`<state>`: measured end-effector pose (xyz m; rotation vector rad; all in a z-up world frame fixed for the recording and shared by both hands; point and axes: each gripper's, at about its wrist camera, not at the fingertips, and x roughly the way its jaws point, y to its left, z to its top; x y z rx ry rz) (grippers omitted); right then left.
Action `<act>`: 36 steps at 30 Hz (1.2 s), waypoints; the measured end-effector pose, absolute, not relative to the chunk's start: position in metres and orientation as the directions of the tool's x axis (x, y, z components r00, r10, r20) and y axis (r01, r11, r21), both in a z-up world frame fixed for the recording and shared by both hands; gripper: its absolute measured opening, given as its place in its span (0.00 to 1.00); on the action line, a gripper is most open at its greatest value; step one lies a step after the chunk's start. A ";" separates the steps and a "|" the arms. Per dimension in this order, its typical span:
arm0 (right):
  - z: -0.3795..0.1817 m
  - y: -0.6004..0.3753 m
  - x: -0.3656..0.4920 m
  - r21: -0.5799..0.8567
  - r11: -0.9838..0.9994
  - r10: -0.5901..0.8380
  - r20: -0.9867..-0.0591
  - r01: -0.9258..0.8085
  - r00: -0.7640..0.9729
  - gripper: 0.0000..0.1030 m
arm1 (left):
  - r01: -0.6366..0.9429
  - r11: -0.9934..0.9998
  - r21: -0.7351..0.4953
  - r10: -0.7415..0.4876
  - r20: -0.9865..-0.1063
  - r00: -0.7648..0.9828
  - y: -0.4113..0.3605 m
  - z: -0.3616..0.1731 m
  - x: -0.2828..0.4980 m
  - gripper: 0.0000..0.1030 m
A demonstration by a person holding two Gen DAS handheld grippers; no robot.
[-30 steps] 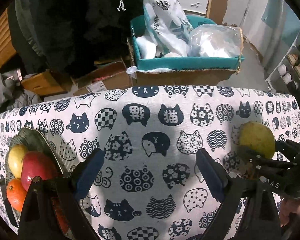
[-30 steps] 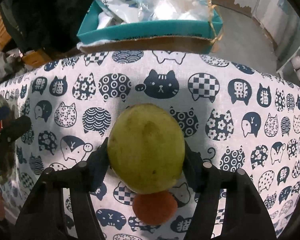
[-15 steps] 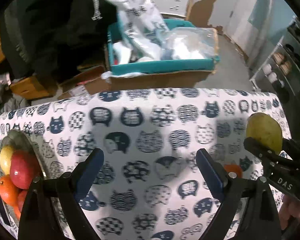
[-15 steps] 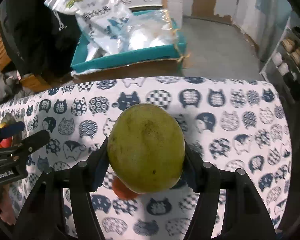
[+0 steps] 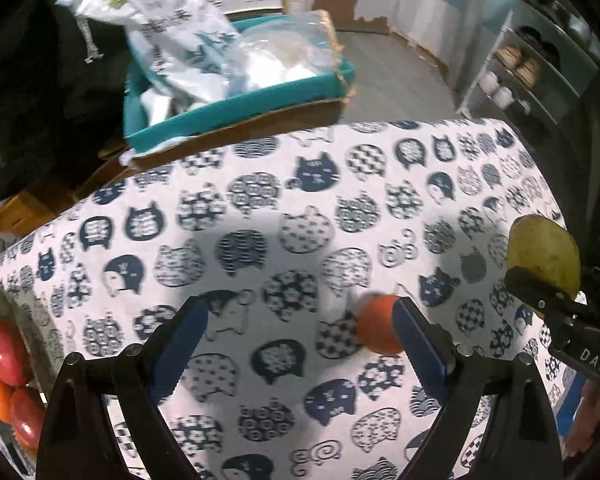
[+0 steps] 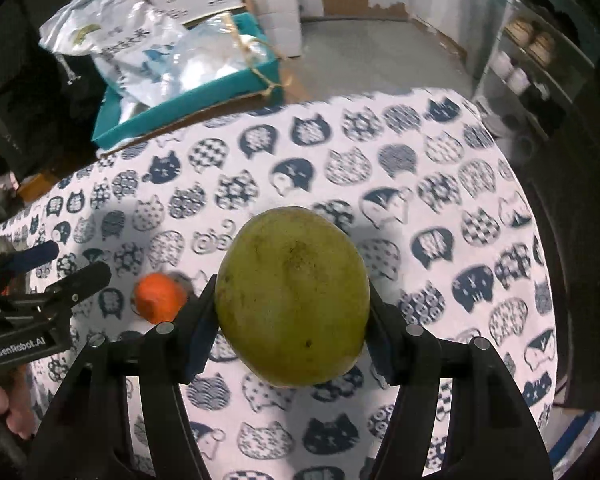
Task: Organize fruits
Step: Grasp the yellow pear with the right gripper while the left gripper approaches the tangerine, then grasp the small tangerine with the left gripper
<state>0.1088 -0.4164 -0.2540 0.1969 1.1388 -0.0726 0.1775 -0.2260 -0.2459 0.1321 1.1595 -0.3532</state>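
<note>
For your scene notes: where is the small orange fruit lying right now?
The small orange fruit lies on the cat-print tablecloth, beside the left gripper's right jaw in the left wrist view.

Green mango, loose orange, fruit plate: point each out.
green mango (image 6: 292, 300), right wrist view, middle of its skin
orange (image 5: 376, 330), left wrist view, visible front
fruit plate (image 5: 34, 330), left wrist view, right rim

You worked in a lived-in home: your worktop wore a cat-print cloth, and ahead of your hand-held gripper sat a teal box stuffed with plastic bags, with a shoe rack off to its right by scuffed walls.
</note>
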 end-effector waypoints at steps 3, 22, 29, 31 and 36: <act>-0.259 -0.425 0.102 0.124 0.976 0.041 -0.910 0.177 0.413 0.63 | 0.374 0.924 -0.083 -0.221 -0.913 0.344 -0.238 -0.249 0.172 0.92; -0.278 -0.440 0.093 0.148 0.966 0.056 -0.920 0.213 0.388 0.63 | 0.437 0.894 -0.104 -0.222 -0.948 0.227 -0.274 -0.290 0.160 0.60; -0.275 -0.435 0.093 0.140 0.970 0.052 -0.918 0.200 0.393 0.63 | 0.453 0.883 -0.120 -0.244 -0.943 0.226 -0.277 -0.289 0.155 0.43; -0.271 -0.434 0.093 0.134 0.972 0.047 -0.916 0.194 0.398 0.63 | 0.446 0.887 -0.122 -0.247 -0.941 0.233 -0.275 -0.286 0.154 0.43; -0.256 -0.428 0.092 0.118 0.977 0.033 -0.907 0.177 0.421 0.63 | 0.424 0.899 -0.106 -0.240 -0.931 0.276 -0.263 -0.270 0.154 0.43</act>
